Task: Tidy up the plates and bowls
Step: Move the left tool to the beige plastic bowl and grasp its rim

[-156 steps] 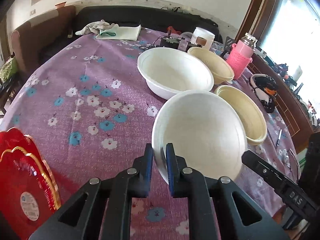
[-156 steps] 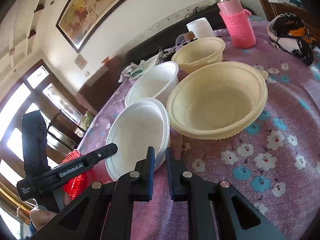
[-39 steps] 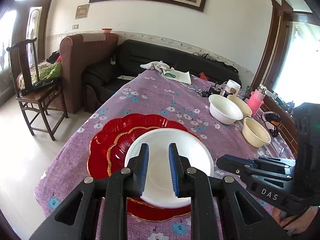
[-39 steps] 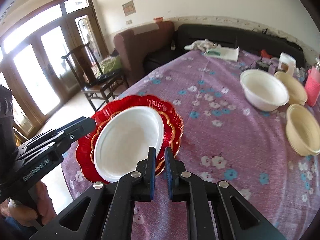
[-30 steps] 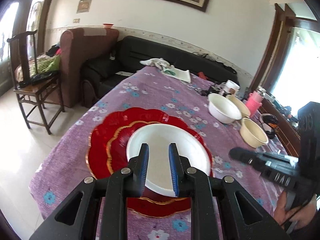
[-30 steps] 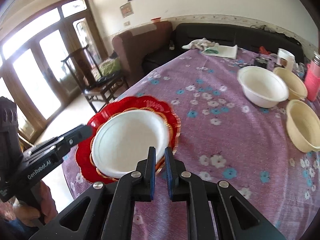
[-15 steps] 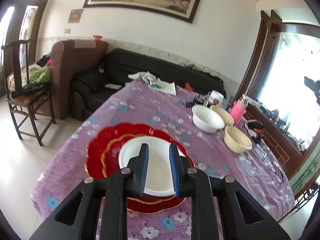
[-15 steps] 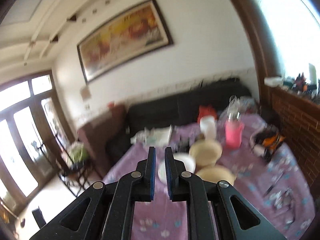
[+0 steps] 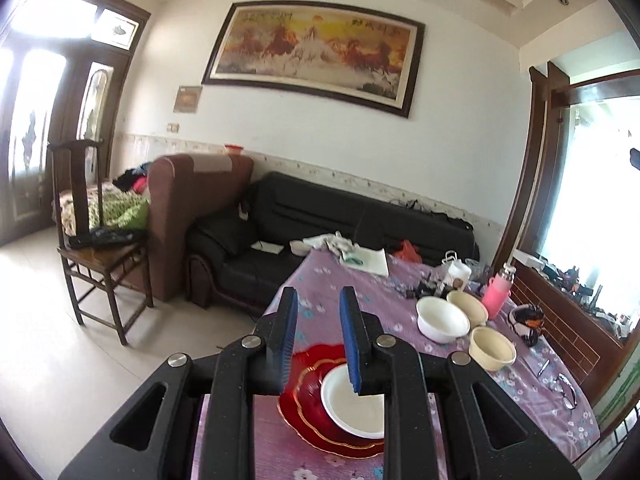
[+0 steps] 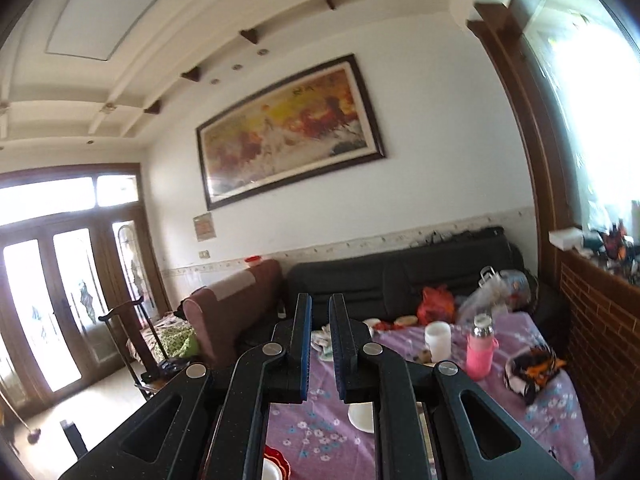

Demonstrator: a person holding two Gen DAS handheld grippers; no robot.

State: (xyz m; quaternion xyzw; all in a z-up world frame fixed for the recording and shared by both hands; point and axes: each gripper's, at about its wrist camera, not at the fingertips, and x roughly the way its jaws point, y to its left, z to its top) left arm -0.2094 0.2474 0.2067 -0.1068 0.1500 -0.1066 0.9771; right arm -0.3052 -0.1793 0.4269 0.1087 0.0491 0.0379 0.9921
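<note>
A white plate (image 9: 354, 410) lies on a stack of red scalloped plates (image 9: 304, 392) at the near end of the purple flowered table (image 9: 400, 308). A white bowl (image 9: 442, 318) and two cream bowls (image 9: 492, 348) stand farther along on the right. My left gripper (image 9: 316, 312) is open and empty, raised well above the plates. My right gripper (image 10: 320, 320) is nearly shut with a narrow gap, empty, raised high and aimed at the far wall. In the right wrist view the red plates' edge (image 10: 276, 466) and a white bowl (image 10: 360, 416) show partly behind the fingers.
A pink bottle (image 9: 496, 292), a white cup (image 9: 458, 274), cloths (image 9: 360, 256) and clutter sit at the table's far end. Glasses (image 9: 566, 392) lie near the right edge. A black sofa (image 9: 320, 224), brown armchair (image 9: 192, 216) and wooden chair (image 9: 92, 256) stand to the left.
The white plate was carried by both grippers onto the red plates and let go. Both grippers have since risen and pulled back; the right one tilted up toward the wall.
</note>
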